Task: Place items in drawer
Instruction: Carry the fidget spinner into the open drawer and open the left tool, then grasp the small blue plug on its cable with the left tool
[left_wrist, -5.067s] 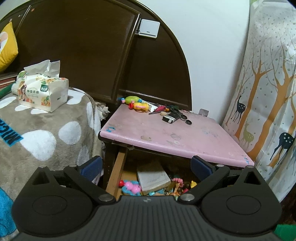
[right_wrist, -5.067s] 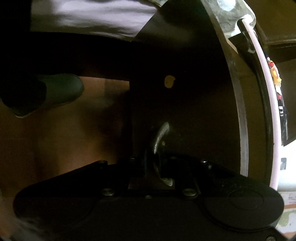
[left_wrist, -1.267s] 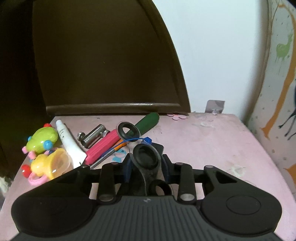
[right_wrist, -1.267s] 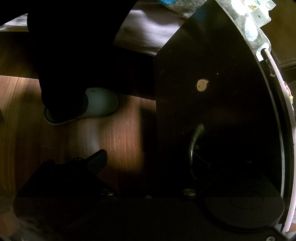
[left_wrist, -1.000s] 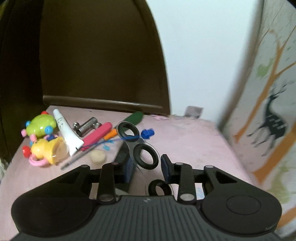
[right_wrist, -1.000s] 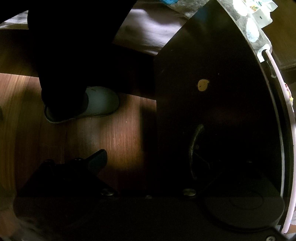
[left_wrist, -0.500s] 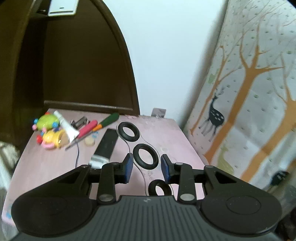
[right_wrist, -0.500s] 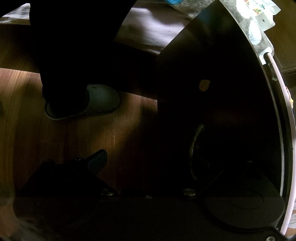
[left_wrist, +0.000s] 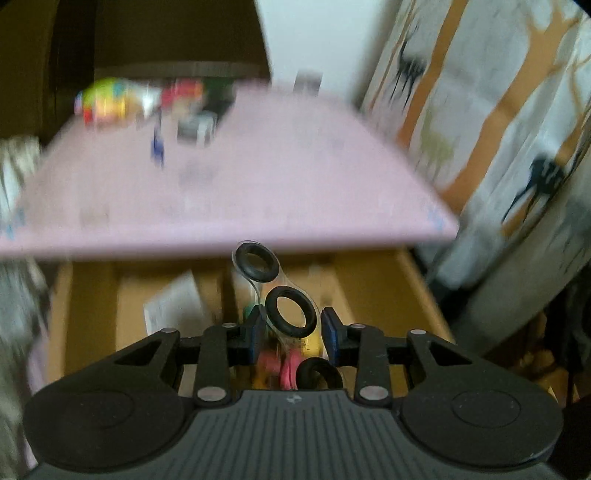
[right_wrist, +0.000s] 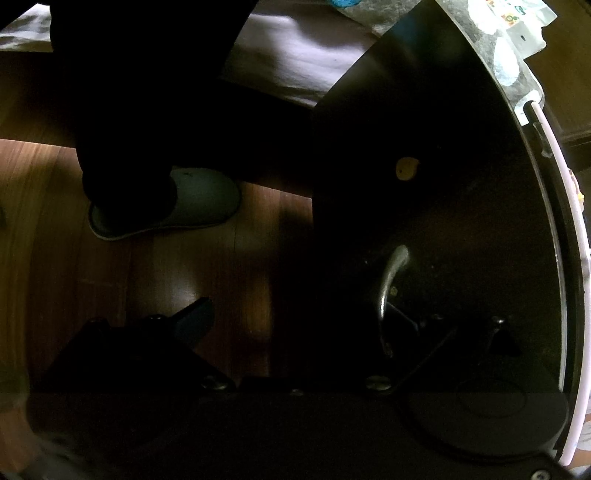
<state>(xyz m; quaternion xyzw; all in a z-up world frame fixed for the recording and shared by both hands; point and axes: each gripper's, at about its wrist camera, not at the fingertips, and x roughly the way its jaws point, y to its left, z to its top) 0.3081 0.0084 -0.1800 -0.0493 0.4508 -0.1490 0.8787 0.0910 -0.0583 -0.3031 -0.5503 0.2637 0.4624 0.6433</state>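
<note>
My left gripper (left_wrist: 291, 330) is shut on a clear strip of black rubber rings (left_wrist: 290, 312) and holds it over the open wooden drawer (left_wrist: 424, 284) under the pink nightstand top (left_wrist: 258, 184). The drawer holds a white booklet (left_wrist: 173, 302) and small colourful toys (left_wrist: 284, 365). More toys and tools (left_wrist: 147, 99) lie blurred at the back of the top. My right gripper (right_wrist: 295, 321) is open in front of the dark drawer front (right_wrist: 424, 221), its right finger beside the metal handle (right_wrist: 389, 284).
A deer-print curtain (left_wrist: 498, 122) hangs to the right of the nightstand. A grey blanket (left_wrist: 14, 295) lies at the left. In the right wrist view a slippered foot (right_wrist: 177, 206) stands on the wooden floor (right_wrist: 147, 280).
My left gripper closed on the ring strip on the nightstand top, lifted it and pulled back and down over the open drawer. My right gripper let go of the drawer handle and stays open.
</note>
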